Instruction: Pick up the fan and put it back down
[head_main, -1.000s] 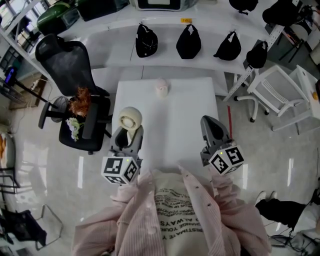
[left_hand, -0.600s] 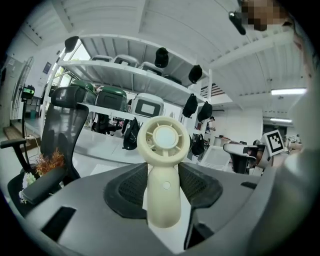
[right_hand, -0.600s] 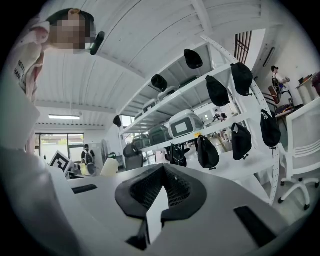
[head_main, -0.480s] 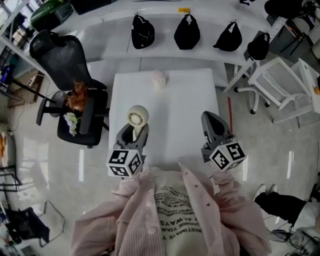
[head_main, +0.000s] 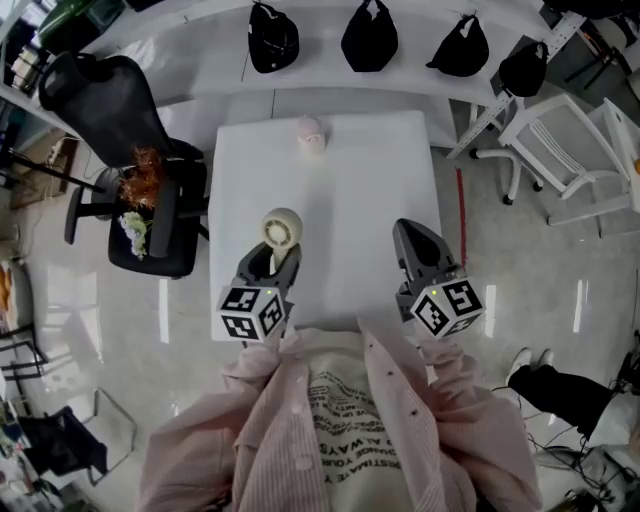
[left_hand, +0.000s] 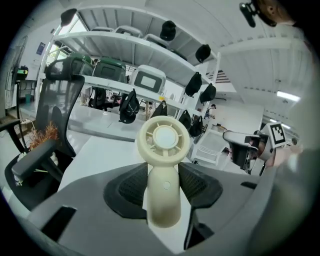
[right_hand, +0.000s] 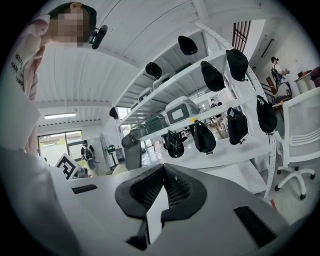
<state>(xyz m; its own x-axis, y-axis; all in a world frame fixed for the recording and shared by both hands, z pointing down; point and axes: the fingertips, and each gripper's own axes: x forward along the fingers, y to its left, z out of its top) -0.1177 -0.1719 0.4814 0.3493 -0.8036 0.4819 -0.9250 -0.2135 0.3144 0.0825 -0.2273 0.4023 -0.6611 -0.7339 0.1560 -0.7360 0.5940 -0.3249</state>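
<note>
Left gripper jaws clamped on the handle of the fan: cream plastic, round spoked head with flat hub, stubby handle, upright over near-left part of white table. Right gripper jaws together, empty, near right

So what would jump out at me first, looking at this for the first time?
Most likely the cream fan, gripped by its handle in the left claw over the near left of the white table. The right claw is shut and empty at the table's near right. Beyond the table, black bags line a white shelf.
</note>
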